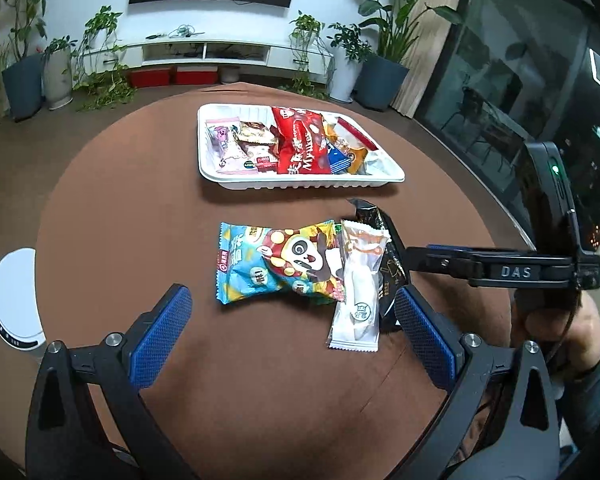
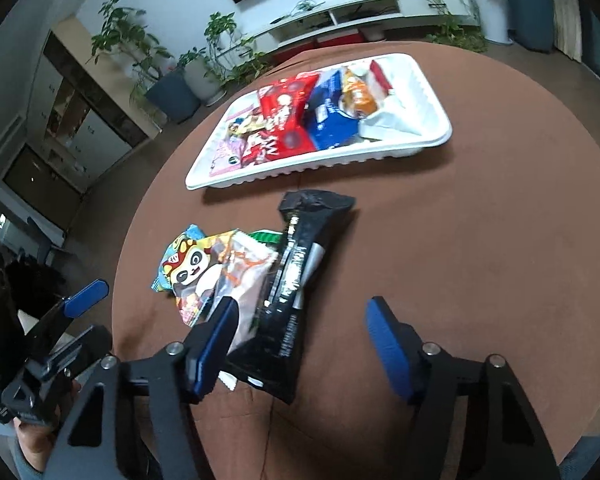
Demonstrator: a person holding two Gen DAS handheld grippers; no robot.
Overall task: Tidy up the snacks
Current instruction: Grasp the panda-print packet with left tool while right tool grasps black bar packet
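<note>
Three loose snacks lie together on the round brown table (image 1: 140,208): a colourful panda packet (image 1: 276,264) (image 2: 188,268), a white packet (image 1: 360,292) (image 2: 244,276) across it, and a black packet (image 1: 392,256) (image 2: 300,264). Behind them stands a white tray (image 1: 300,186) (image 2: 300,164) holding several snacks, a red bag among them. My left gripper (image 1: 292,294) (image 2: 88,312) is open wide just in front of the pile. My right gripper (image 2: 302,304) (image 1: 416,258) is open around the black packet's near half, its left finger over the white packet and its right pad well apart.
A person's hand (image 1: 560,320) holds the right gripper at the right. A white round appliance (image 1: 12,300) stands beside the table on the left. Potted plants (image 1: 380,60) and a low white console (image 1: 220,50) line the far wall. Glass doors run along the right.
</note>
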